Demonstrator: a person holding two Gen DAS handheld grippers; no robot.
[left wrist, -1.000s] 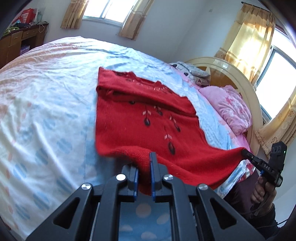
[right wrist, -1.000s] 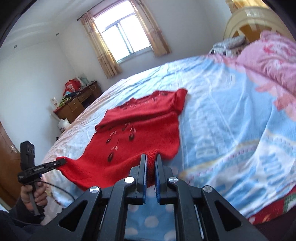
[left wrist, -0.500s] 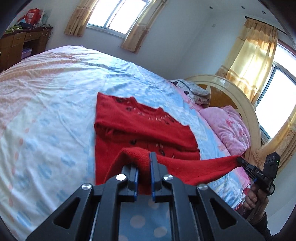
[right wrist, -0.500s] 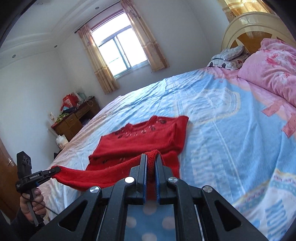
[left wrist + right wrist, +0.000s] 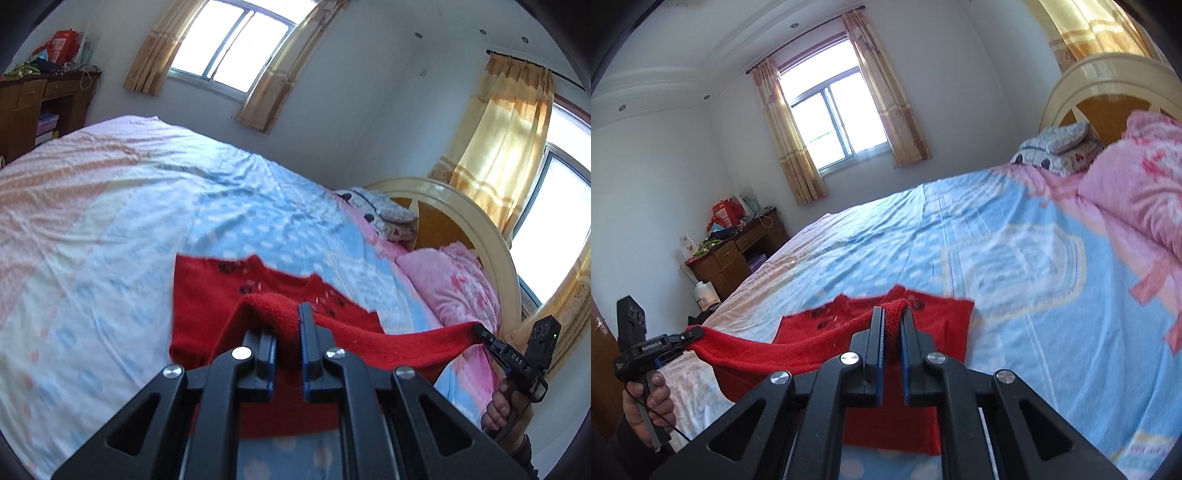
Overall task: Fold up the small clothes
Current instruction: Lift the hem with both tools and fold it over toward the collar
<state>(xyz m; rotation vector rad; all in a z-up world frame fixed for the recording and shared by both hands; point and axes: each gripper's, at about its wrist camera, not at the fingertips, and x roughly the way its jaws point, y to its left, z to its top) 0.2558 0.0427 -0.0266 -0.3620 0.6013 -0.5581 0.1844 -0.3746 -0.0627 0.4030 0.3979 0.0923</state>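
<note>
A red knitted sweater (image 5: 207,291) with dark flower trim lies on the bed, its neck end far from me. My left gripper (image 5: 286,321) is shut on one corner of its hem. My right gripper (image 5: 892,321) is shut on the other hem corner. The hem (image 5: 768,350) hangs stretched in the air between the two grippers, lifted above the sweater's upper part (image 5: 934,314). The right gripper shows at the right of the left wrist view (image 5: 480,330). The left gripper shows at the left of the right wrist view (image 5: 689,336).
The bed (image 5: 92,206) has a blue, pink and white dotted sheet. Pink pillows (image 5: 450,284) and a grey one (image 5: 1056,142) lie by the cream headboard (image 5: 480,229). A wooden desk (image 5: 738,251) stands by the far wall.
Both grippers have lifted the hem off the bed and carried it forward over the sweater toward the neck end. The sweater's lower half now folds up off the sheet.
</note>
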